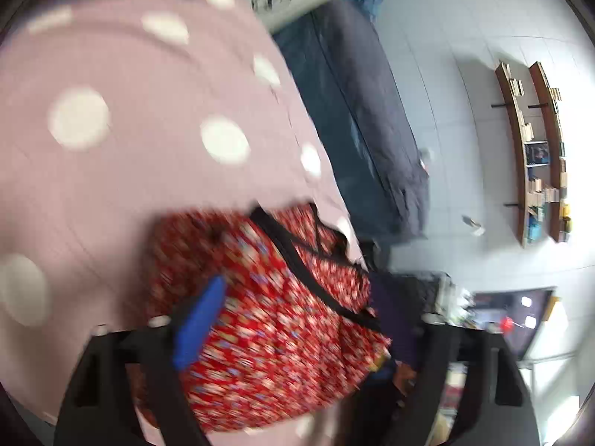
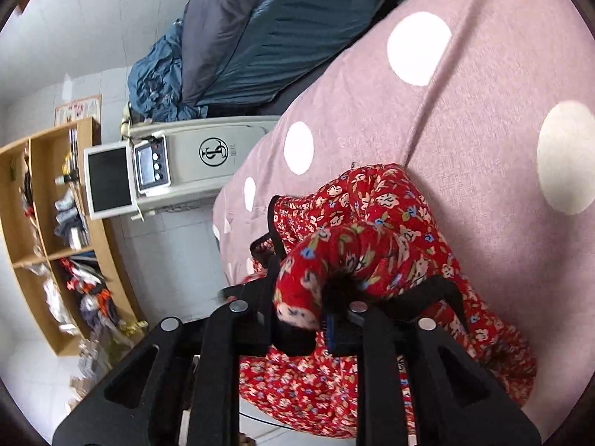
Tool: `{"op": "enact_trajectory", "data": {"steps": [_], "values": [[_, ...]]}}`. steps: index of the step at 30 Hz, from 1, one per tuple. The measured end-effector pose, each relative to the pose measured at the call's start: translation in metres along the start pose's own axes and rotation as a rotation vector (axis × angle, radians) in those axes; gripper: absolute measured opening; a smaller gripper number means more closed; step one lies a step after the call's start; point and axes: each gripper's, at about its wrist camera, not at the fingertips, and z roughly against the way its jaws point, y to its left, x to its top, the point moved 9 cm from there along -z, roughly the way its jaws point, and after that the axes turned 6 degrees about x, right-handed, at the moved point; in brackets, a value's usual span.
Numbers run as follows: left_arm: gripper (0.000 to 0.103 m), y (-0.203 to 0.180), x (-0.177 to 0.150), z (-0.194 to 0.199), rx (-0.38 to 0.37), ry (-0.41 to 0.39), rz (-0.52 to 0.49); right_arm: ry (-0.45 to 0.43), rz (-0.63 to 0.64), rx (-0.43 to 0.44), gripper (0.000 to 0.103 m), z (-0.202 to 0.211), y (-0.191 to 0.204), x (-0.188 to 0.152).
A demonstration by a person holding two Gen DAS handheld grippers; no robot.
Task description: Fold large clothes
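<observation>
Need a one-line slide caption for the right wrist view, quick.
Right gripper clamps a bunched fold of the red floral fabric garment lying on the pink bedspread with white polka dots.

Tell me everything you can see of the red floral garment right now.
The garment is thin red fabric with a small cream, blue and green flower print and black trim along one edge. It lies bunched and rumpled on the pink polka-dot bedspread, near the bed's edge. The right hand-held gripper is shut on a gathered fold. The left hand-held gripper straddles it; that view is blurred.
</observation>
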Motion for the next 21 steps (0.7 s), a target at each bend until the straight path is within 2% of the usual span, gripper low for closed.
{"op": "enact_trajectory", "data": {"steps": [1,2,5,7,9,13,14,16,21], "values": [[0.091,0.003,0.004,0.01,0.053,-0.047,-0.034,0.0,-0.003,0.007,0.03,0.0,0.0,0.0],[0.091,0.005,0.003,0.014,0.084,-0.051,-0.059,0.0,0.008,0.016,0.032,0.0,0.004,0.0],[0.091,0.008,-0.011,0.014,0.171,-0.033,-0.137,-0.001,0.079,0.049,0.052,0.007,0.025,-0.004],[0.091,0.009,-0.023,0.013,0.227,-0.036,-0.202,-0.003,0.15,0.045,0.07,0.015,0.042,-0.01],[0.092,0.011,-0.037,0.006,0.282,-0.039,-0.26,-0.014,0.254,0.013,0.072,0.027,0.059,-0.017],[0.092,0.019,-0.057,-0.006,0.342,-0.045,-0.304,-0.078,0.445,-0.146,0.074,0.055,0.068,-0.026],[0.092,0.019,-0.063,-0.009,0.352,-0.049,-0.315,-0.092,0.497,-0.218,0.074,0.061,0.063,-0.031],[0.092,0.017,-0.073,-0.014,0.368,-0.054,-0.344,-0.095,0.564,-0.308,0.074,0.067,0.049,-0.042],[0.096,0.017,-0.1,-0.029,0.409,-0.022,-0.455,0.002,0.645,-0.449,0.074,0.057,-0.005,-0.078]]}}
